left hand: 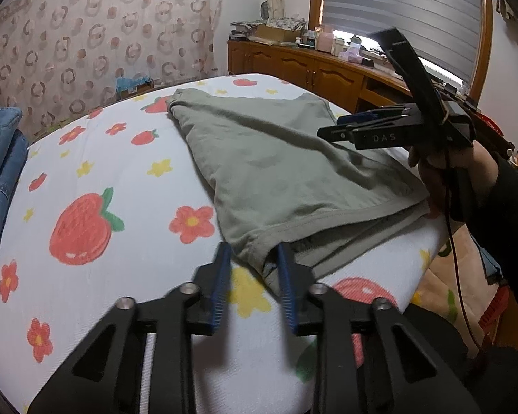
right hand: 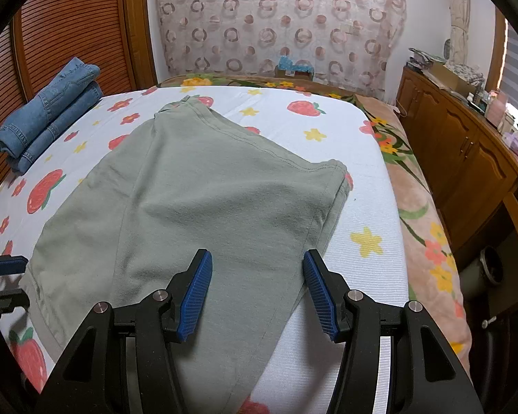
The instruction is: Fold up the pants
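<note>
Left wrist view — the soft, light green pants (left hand: pixel 276 172) take hold best at the hem corner, where the left claw (left hand: pixel 253 277) seemingly pinches them; the right claw (right hand: pixel 257 289) gapes empty.

Soft, even daylight fills both views. In the left wrist view it enters past the striped blind (left hand: pixel 397 10) at upper right, where a thin strip below the slats glares white. Shadows on the bed (left hand: pixel 127 158) are faint and diffuse. Fisheye distortion bows the bed's edges and walls, and dark vignetting cuts all 4 corners. The left tool (left hand: pixel 253 258) shows slight motion blur; the right wrist view is sharper.
</note>
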`<state>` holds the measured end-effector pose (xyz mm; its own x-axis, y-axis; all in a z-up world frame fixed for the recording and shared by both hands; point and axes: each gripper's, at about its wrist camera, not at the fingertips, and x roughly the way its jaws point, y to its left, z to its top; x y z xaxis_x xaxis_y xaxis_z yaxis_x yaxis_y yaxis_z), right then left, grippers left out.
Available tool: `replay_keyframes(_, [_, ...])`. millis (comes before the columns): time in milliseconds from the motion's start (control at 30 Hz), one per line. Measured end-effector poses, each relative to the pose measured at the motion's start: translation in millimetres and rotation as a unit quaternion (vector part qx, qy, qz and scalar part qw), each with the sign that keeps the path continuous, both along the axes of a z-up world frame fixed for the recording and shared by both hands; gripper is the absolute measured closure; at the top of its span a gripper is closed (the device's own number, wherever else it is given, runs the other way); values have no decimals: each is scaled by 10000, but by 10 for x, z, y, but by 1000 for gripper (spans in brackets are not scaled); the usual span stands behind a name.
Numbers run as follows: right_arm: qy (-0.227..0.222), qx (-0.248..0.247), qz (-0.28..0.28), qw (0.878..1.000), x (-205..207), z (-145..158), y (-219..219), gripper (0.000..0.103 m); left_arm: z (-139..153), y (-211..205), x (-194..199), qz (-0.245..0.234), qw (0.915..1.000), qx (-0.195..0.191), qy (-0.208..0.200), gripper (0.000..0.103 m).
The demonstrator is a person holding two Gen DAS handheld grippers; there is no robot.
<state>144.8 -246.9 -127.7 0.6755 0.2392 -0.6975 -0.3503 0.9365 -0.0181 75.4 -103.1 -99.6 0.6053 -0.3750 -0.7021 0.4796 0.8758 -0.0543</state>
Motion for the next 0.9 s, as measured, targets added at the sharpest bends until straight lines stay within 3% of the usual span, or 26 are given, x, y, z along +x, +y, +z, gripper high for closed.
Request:
replay_keyframes(200, [1,5,4,10000,0,-2,-2,46,44,2,-63,-65,9999,-43,-127,98])
replay_keyframes(633, [2,5,10,10000,1,-4,-9,46,103,92,-308,-64,9999,-104,-108,100])
replay_keyframes(900, [2,6,10,10000,0,-8,-9,46,46,192,-250,138,9999,-43,14,99])
